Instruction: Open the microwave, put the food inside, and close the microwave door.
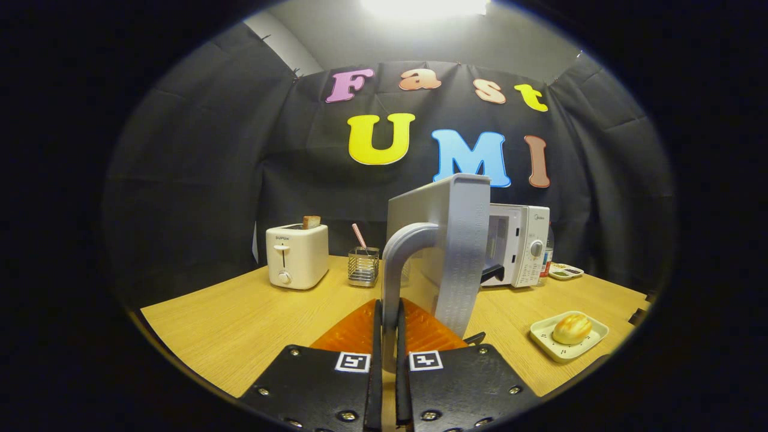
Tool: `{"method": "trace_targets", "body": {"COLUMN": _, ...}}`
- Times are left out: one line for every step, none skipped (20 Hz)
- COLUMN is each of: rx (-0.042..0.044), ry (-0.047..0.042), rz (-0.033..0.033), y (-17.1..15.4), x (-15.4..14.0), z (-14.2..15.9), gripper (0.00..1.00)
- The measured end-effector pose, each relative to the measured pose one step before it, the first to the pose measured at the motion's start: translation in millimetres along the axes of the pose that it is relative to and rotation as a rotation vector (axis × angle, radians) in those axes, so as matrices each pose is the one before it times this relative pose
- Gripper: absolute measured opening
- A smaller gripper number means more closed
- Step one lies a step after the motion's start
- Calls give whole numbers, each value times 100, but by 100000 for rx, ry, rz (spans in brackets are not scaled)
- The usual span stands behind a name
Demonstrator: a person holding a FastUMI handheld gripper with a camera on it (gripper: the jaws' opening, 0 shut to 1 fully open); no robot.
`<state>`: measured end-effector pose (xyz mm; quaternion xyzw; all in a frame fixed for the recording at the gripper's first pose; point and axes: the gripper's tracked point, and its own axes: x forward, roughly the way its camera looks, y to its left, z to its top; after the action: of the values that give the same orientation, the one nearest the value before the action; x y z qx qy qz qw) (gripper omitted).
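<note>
Both fingers of the gripper [388,336] press on the curved grey handle [401,264] of the white microwave door [459,252] (door swung open). Left stands a cream toaster [297,255]; right, beyond the fingers, a golden bun [572,328] lies on its small pale tray [543,335].

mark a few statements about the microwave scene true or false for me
1. The jaws of the gripper are closed on the microwave door handle. True.
2. The microwave door is shut. False: it is swung open toward the camera.
3. The bun is already inside the microwave. False: it sits on a small tray on the table.
4. A slice of bread sticks up from the toaster. True.
5. The toaster stands right of the microwave. False: it stands to its left, past a wire holder.
</note>
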<state>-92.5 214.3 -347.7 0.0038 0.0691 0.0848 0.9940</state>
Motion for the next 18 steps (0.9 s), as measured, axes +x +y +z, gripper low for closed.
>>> {"method": "trace_targets", "body": {"rx": -290, "ry": 749, "rz": 1471, "y": 398, "x": -557, "z": -366, "gripper": 10}}
{"method": "trace_targets", "body": {"rx": -1005, "ry": -6, "rz": 2983, "y": 430, "x": -525, "z": 67, "gripper": 11}}
{"method": "trace_targets", "body": {"rx": -871, "ry": 97, "rz": 5362, "y": 1001, "x": -610, "z": -22, "gripper": 11}}
{"method": "trace_targets", "body": {"rx": -94, "ry": 1781, "rz": 5726, "y": 807, "x": -569, "z": -386, "gripper": 21}}
{"method": "trace_targets", "body": {"rx": 232, "ry": 2352, "rz": 6431, "y": 803, "x": -872, "z": -616, "gripper": 28}}
{"method": "trace_targets", "body": {"rx": -909, "ry": 997, "rz": 6448, "y": 731, "x": -600, "z": -120, "gripper": 43}}
{"method": "trace_targets", "body": {"rx": -1954, "ry": -213, "rz": 3772, "y": 7, "x": -962, "z": 141, "gripper": 48}}
{"method": "trace_targets", "body": {"rx": -2016, "ry": -1163, "rz": 868, "y": -865, "x": -876, "z": 360, "gripper": 59}}
{"method": "trace_targets", "body": {"rx": -1590, "ry": -1432, "rz": 1429, "y": -960, "x": -1059, "z": -8, "gripper": 67}}
{"method": "trace_targets", "body": {"rx": -965, "ry": -1885, "rz": 1762, "y": -952, "x": -863, "z": 250, "gripper": 80}}
{"method": "trace_targets", "body": {"rx": 348, "ry": -2339, "rz": 857, "y": -1325, "x": -962, "z": 257, "gripper": 82}}
{"method": "trace_targets", "body": {"rx": 2184, "ry": -952, "rz": -890, "y": -1859, "x": -877, "z": 191, "gripper": 83}}
{"method": "trace_targets", "body": {"rx": 3064, "ry": 358, "rz": -765, "y": -1988, "x": -695, "z": -133, "gripper": 84}}
{"method": "trace_targets", "body": {"rx": 2916, "ry": 843, "rz": -1054, "y": -1956, "x": -551, "z": -23, "gripper": 85}}
{"method": "trace_targets", "body": {"rx": 2113, "ry": 444, "rz": -1918, "y": -1955, "x": -552, "z": 145, "gripper": 85}}
{"method": "trace_targets", "body": {"rx": 644, "ry": 159, "rz": -3502, "y": -2419, "x": -417, "z": 204, "gripper": 85}}
{"method": "trace_targets", "body": {"rx": -690, "ry": -258, "rz": -4638, "y": -2650, "x": -317, "z": 66, "gripper": 85}}
{"method": "trace_targets", "body": {"rx": -2147, "ry": 246, "rz": -4008, "y": -2248, "x": -140, "z": -47, "gripper": 85}}
